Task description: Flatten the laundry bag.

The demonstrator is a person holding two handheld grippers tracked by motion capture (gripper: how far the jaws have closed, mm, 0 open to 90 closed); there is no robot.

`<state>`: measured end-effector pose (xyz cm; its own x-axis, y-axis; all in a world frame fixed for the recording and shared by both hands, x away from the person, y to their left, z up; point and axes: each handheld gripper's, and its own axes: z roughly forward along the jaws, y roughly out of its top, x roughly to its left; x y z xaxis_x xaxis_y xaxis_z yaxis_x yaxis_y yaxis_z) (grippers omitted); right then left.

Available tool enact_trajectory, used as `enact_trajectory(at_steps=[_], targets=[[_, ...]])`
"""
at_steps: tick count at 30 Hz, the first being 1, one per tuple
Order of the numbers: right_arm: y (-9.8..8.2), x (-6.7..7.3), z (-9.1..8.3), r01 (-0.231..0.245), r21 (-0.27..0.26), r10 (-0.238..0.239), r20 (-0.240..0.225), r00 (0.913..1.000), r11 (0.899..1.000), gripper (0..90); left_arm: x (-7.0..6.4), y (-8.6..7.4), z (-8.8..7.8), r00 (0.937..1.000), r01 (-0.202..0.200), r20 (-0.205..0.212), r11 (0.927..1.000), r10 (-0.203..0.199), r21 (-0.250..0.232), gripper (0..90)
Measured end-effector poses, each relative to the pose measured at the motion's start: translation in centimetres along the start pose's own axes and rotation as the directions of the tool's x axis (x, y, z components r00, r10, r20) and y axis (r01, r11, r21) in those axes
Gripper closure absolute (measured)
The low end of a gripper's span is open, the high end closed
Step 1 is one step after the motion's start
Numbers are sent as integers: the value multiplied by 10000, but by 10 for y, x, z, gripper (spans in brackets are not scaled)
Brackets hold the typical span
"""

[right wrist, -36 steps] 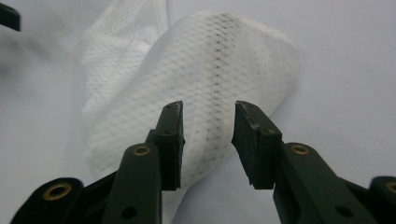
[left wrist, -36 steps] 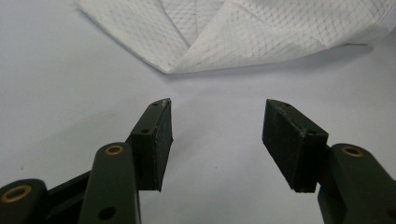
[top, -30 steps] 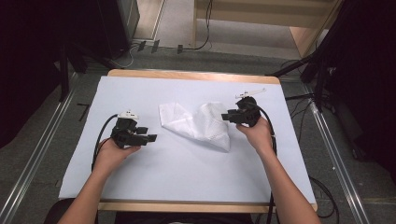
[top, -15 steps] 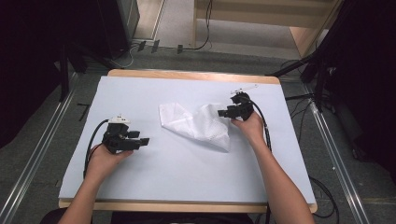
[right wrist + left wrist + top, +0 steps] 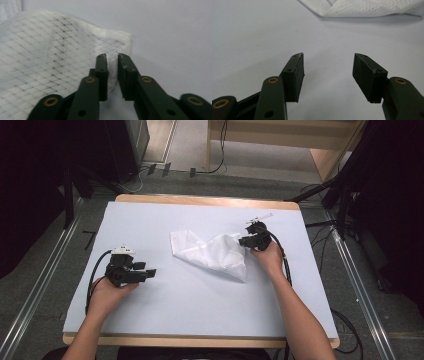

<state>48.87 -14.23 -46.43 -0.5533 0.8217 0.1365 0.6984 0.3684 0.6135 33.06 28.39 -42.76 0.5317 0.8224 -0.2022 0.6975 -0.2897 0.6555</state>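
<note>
A crumpled white mesh cloth (image 5: pixel 210 252) lies in the middle of the pale table (image 5: pixel 200 315). My right gripper (image 5: pixel 243 240) is at the cloth's right edge. In the right gripper view its jaws (image 5: pixel 112 58) stand almost together, with the edge of the cloth (image 5: pixel 50 57) pinched between them. My left gripper (image 5: pixel 149 270) rests at the left of the table, apart from the cloth and pointing toward it. Its jaws (image 5: pixel 328 72) are wide open over bare table, with the cloth (image 5: pixel 367 7) farther ahead.
The table's wooden rim (image 5: pixel 200 200) shows at the far side. Cables (image 5: pixel 285 265) trail from both grippers. Metal rails (image 5: pixel 40 285) run along the floor on both sides, and dark equipment (image 5: pixel 390 195) stands at the right.
My left gripper has drawn back toward the person and to the left, away from the cloth. My right gripper has shifted slightly, staying at the cloth's right edge.
</note>
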Motion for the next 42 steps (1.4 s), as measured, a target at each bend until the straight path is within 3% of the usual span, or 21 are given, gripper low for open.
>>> enact_trajectory(at_steps=[3,6,10,11,16,22,26,27,31,33,42], targets=[[0,-3,0,-374,133,381,-581,9976,9992,900,0,0,0,10000,11,-15,10000,-11,-26,434],[1,-4,-2,-403,282,424,-763,9962,9988,900,1,0,-1,10000,40,-76,10000,-40,-39,434],[6,1,-18,-322,-171,304,-1013,9944,9993,900,2,0,-1,10000,54,-24,9999,-54,-98,434],[8,6,-31,-266,-529,200,-1222,9923,9982,900,2,0,-1,10000,86,-18,9999,-86,-112,434],[11,23,-57,23,-1128,-212,-1668,9858,9936,900,3,1,-3,9999,99,-55,9999,-99,-106,434],[10,53,-79,607,-1712,-968,-2108,9727,9834,900,4,3,-2,9999,101,-9,9997,-101,-200,434],[7,67,-84,728,-1869,-1180,-2433,9628,9797,900,4,6,0,10000,64,52,9997,-63,-217,435],[4,77,-86,953,-1914,-1434,-2558,9560,9769,900,4,7,0,10000,69,39,9998,-69,-208,435],[-2,90,-89,1184,-1976,-1706,-2727,9468,9731,900,4,10,3,9999,3,113,9998,-1,-208,435],[-7,102,-91,1338,-1968,-1882,-2911,9380,9713,900,4,12,4,9999,-40,142,9998,43,-189,435],[-21,126,-89,1797,-1856,-2330,-3256,9164,9661,900,0,22,13,9989,-309,345,9995,313,-118,436]])
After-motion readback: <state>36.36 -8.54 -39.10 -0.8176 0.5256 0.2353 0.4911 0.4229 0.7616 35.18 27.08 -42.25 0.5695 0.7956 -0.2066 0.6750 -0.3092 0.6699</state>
